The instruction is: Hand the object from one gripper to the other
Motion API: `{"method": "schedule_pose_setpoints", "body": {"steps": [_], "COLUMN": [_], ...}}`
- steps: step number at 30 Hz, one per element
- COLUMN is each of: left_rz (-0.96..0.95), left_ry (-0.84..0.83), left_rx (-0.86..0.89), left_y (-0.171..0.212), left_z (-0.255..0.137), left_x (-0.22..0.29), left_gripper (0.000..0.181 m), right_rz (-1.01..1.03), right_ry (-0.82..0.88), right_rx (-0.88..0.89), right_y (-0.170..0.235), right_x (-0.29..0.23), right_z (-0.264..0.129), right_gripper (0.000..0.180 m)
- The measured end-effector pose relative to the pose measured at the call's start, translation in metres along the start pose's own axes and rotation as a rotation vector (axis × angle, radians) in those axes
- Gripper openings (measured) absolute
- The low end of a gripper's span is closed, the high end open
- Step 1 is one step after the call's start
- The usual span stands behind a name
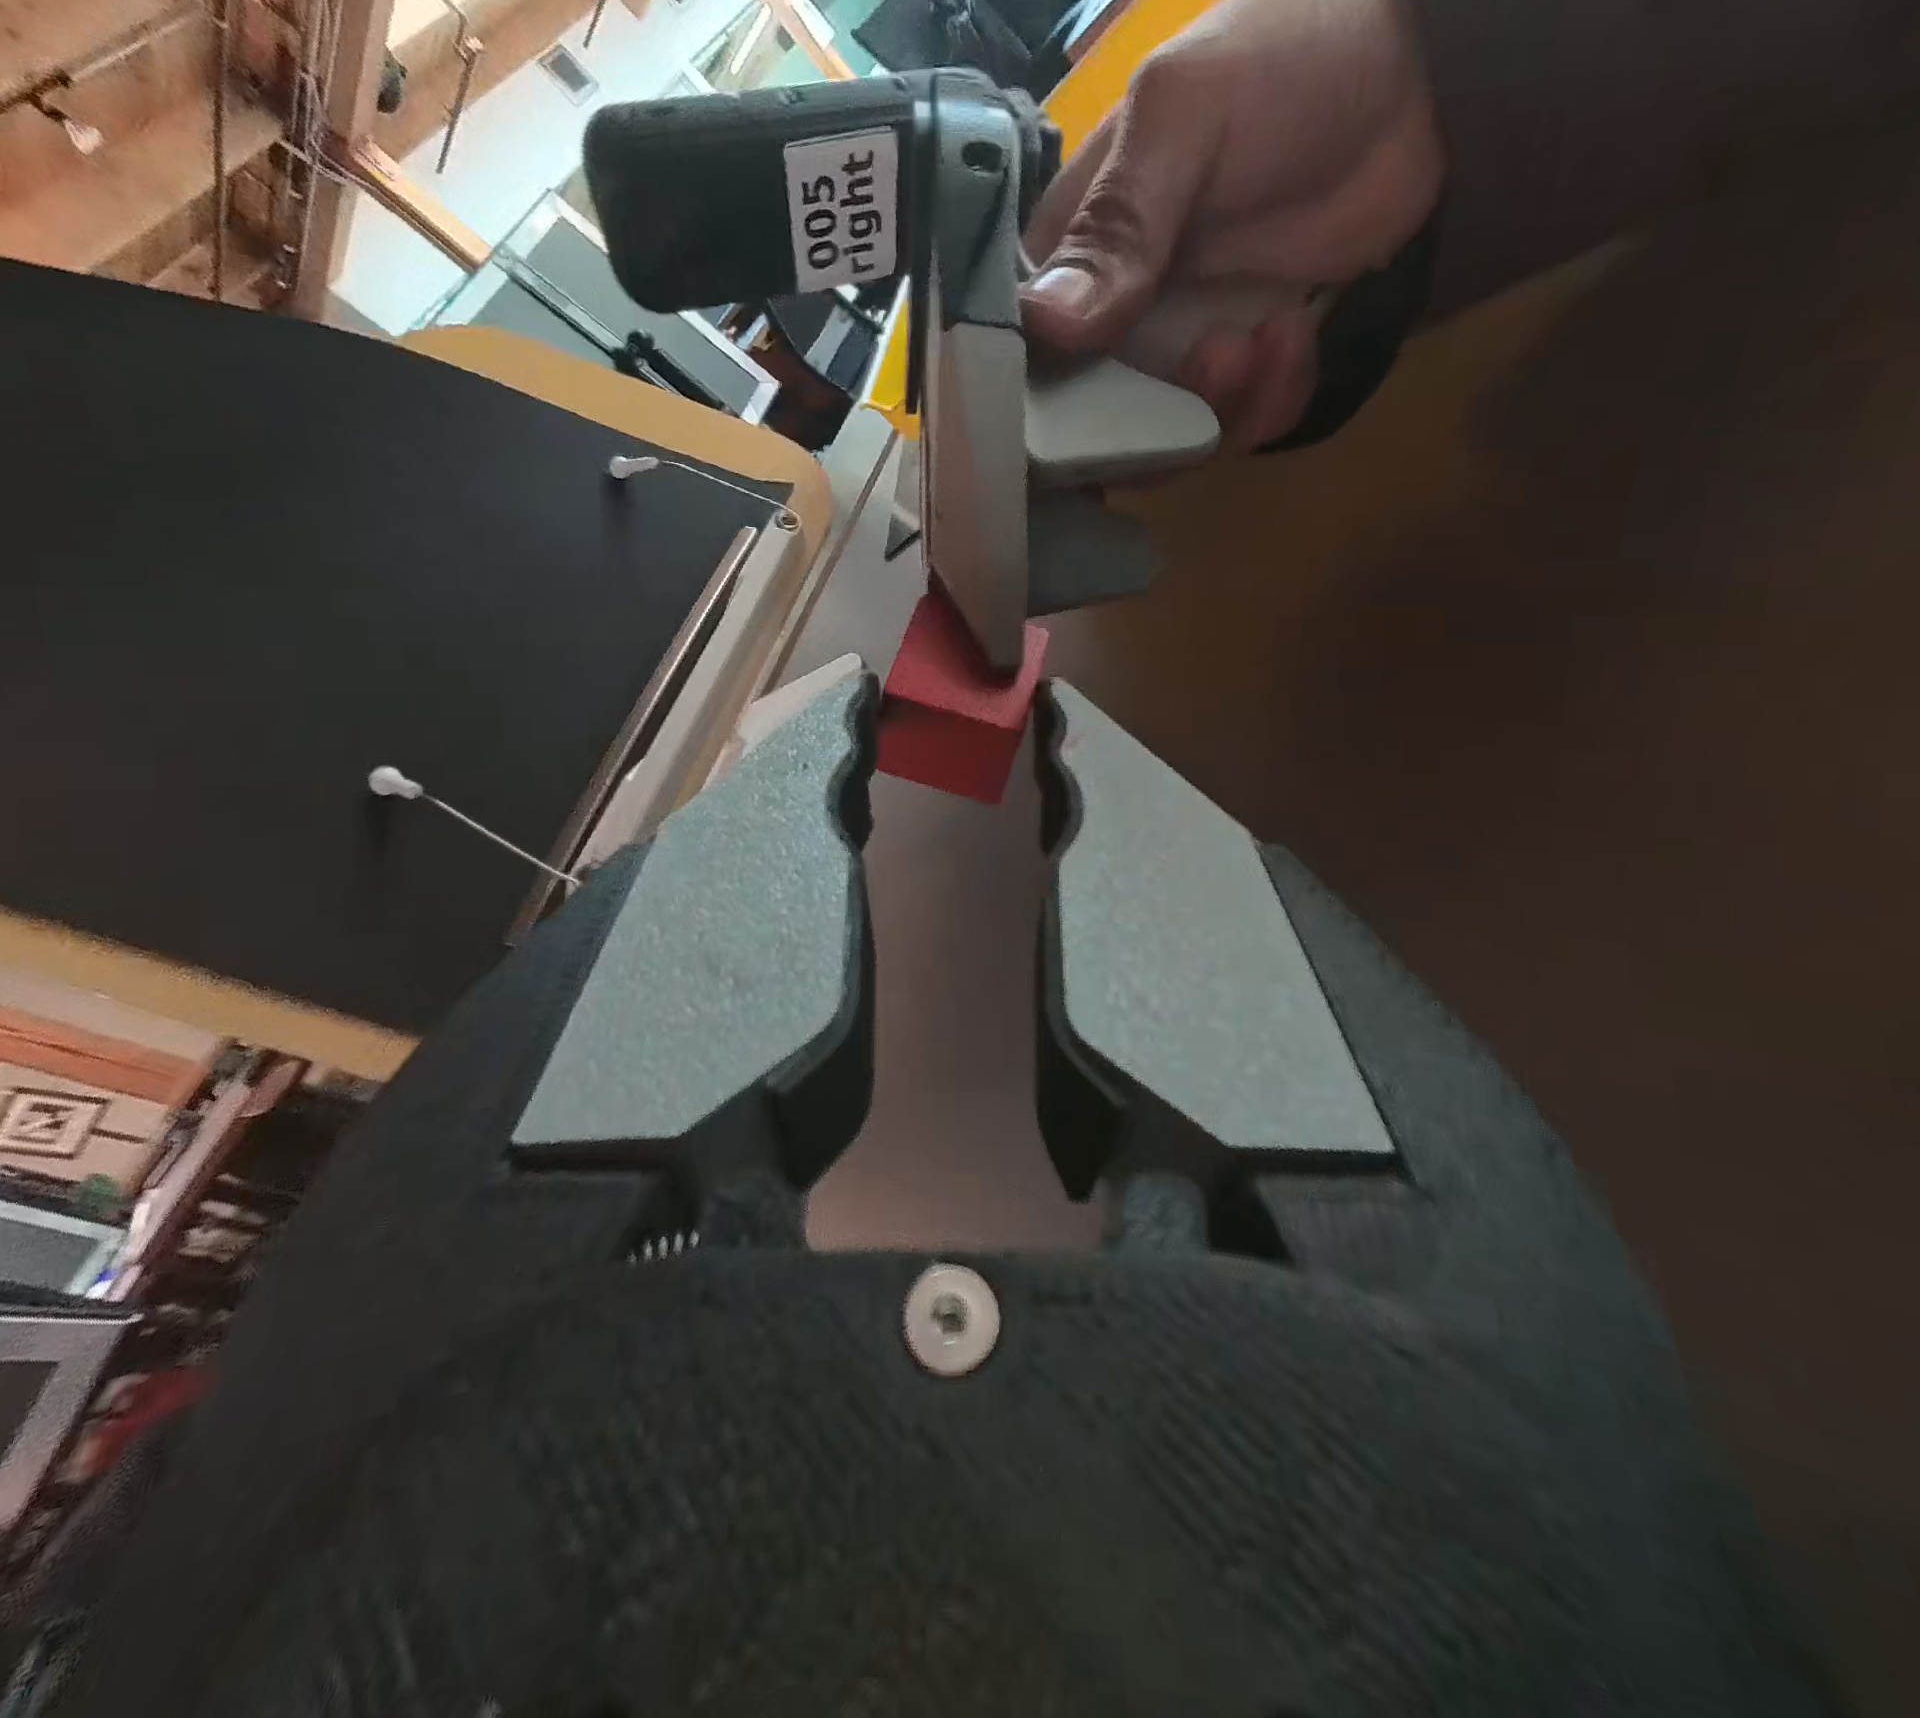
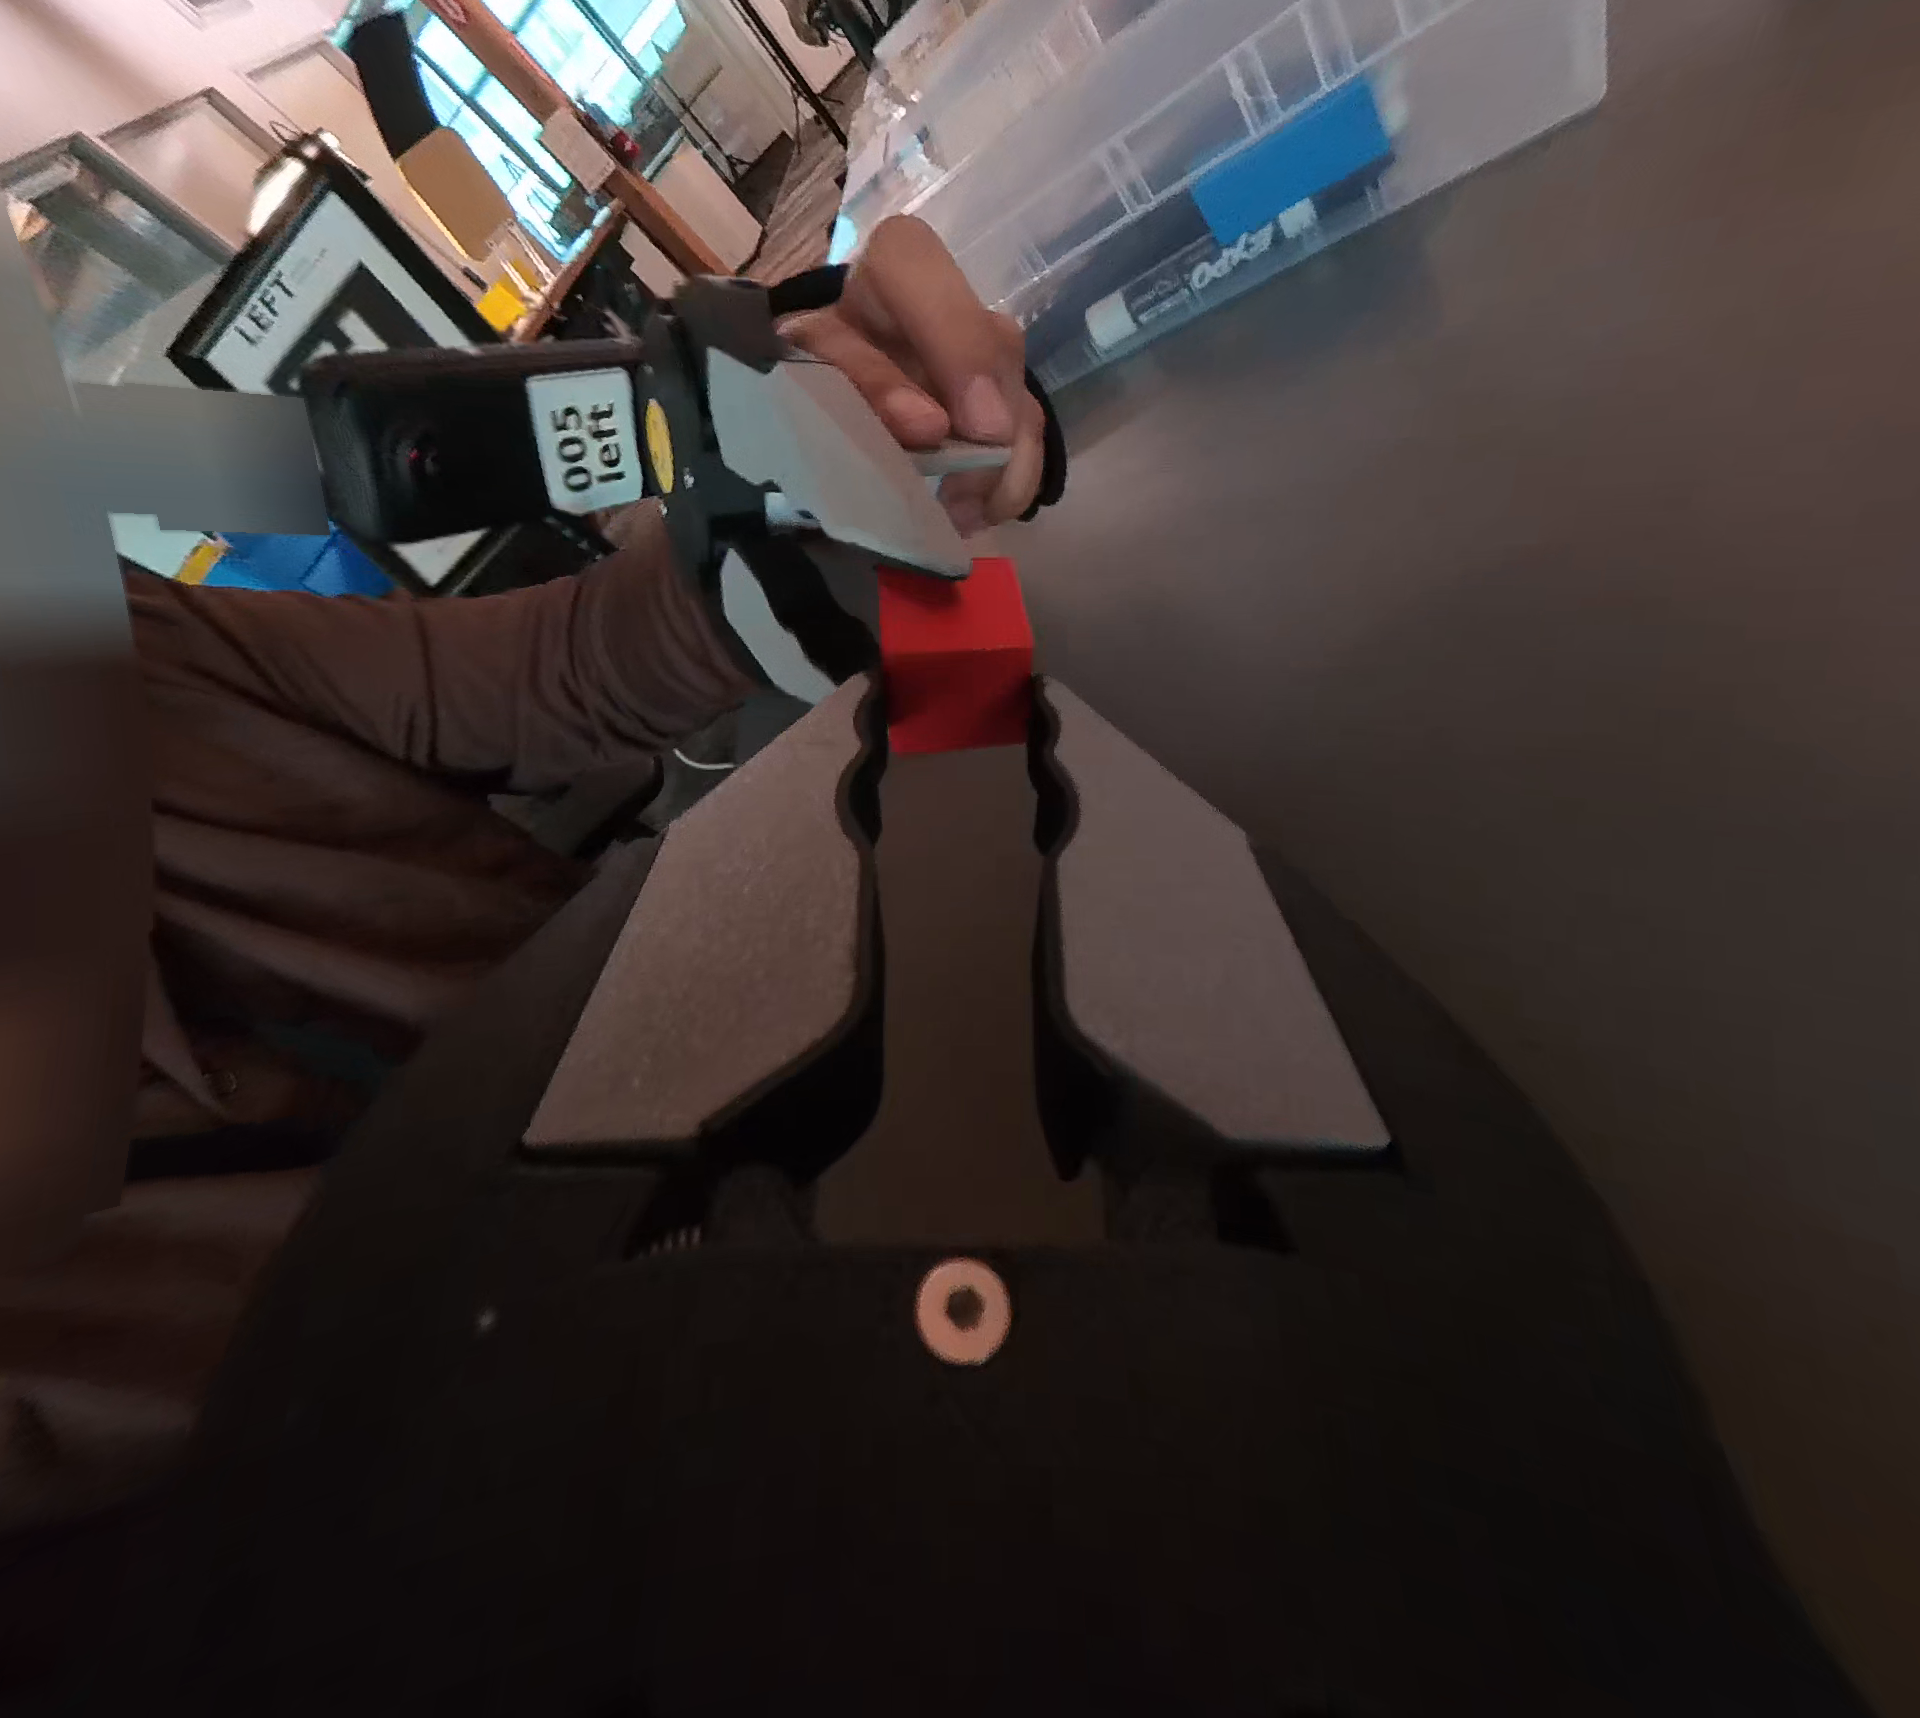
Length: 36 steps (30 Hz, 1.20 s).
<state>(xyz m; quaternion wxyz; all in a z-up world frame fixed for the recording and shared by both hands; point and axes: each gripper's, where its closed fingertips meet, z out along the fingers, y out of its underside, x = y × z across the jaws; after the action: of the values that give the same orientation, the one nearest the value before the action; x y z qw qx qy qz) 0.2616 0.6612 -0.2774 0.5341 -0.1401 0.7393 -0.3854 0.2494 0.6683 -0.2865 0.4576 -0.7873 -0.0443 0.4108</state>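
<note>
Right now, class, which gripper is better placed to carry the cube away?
Right, probably. The right gripper has both fingertips flush against the cube. The left gripper brackets it at a tilt, and contact on one side is unclear.

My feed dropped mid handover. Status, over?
Right claw shut on red cube. Left claw brackets it; grip unconfirmed. Nothing between them.

Clear plastic organizer bin (image 2: 1299, 6) far right on grey-brown surface (image 2: 1558, 629), blue box (image 2: 1294, 162) and marker (image 2: 1195, 292) inside; black board (image 1: 312, 629) with two white pins left.
</note>
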Motion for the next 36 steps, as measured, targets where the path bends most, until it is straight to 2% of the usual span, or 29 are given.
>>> {"method": "schedule_pose_setpoints", "body": {"steps": [3, 6, 10, 13, 17, 21, 22, 23, 25, 28, 31, 33, 36], "left_rz": [-0.199, -0.577, -1.153, -1.333, -1.431, -1.481, -1.478, -1.472, -1.463, -1.424, -1.352, -1.269, -1.004], "left_ry": [0.033, 0.085, 0.329, 0.421, 0.621, 0.725, 0.733, 0.739, 0.728, 0.66, 0.582, 0.485, 0.367], "left_rx": [0.021, 0.095, 0.13, 0.137, 0.084, 0.064, 0.06, 0.054, 0.063, 0.081, 0.083, 0.074, -0.015], "left_y": [-0.003, -0.006, 0.007, 0.012, 0.007, 0.005, 0.005, 0.004, 0.004, 0.007, 0.011, 0.015, 0.022], "left_z": [-0.004, -0.009, -0.012, -0.012, -0.014, -0.014, -0.014, -0.014, -0.014, -0.012, -0.012, -0.01, -0.009], "left_x": [-0.011, -0.029, -0.03, -0.027, -0.004, 0.008, 0.009, 0.011, 0.009, 0.0, -0.01, -0.019, -0.019], "left_gripper": [0.025, 0.025, 0.025, 0.025, 0.025, 0.026, 0.025, 0.025, 0.025, 0.025, 0.038, 0.056, 0.068], "right_rz": [-0.018, -0.056, -0.242, -0.46, -0.802, -0.926, -0.943, -0.973, -1.0, -0.93, -0.813, -0.669, -0.426], "right_ry": [-0.049, -0.062, 0.124, 0.31, 0.536, 0.456, 0.466, 0.502, 0.523, 0.554, 0.57, 0.499, 0.326], "right_rx": [0.062, 0.104, 0.041, -0.031, -0.059, -0.137, -0.158, -0.164, -0.161, -0.151, -0.095, -0.031, 0.071], "right_y": [-0.011, -0.019, -0.015, -0.012, -0.018, 0.0, 0.002, 0.001, -0.001, -0.006, -0.016, -0.021, -0.028], "right_x": [-0.009, -0.014, 0.0, 0.01, 0.01, -0.009, -0.007, -0.005, -0.005, 0.002, 0.012, 0.011, 0.004], "right_z": [-0.005, -0.011, -0.01, -0.004, -0.003, 0.012, 0.014, 0.013, 0.013, 0.008, -0.002, -0.006, -0.013], "right_gripper": [0.024, 0.028, 0.05, 0.065, 0.07, 0.046, 0.043, 0.033, 0.031, 0.03, 0.029, 0.029, 0.029]}}
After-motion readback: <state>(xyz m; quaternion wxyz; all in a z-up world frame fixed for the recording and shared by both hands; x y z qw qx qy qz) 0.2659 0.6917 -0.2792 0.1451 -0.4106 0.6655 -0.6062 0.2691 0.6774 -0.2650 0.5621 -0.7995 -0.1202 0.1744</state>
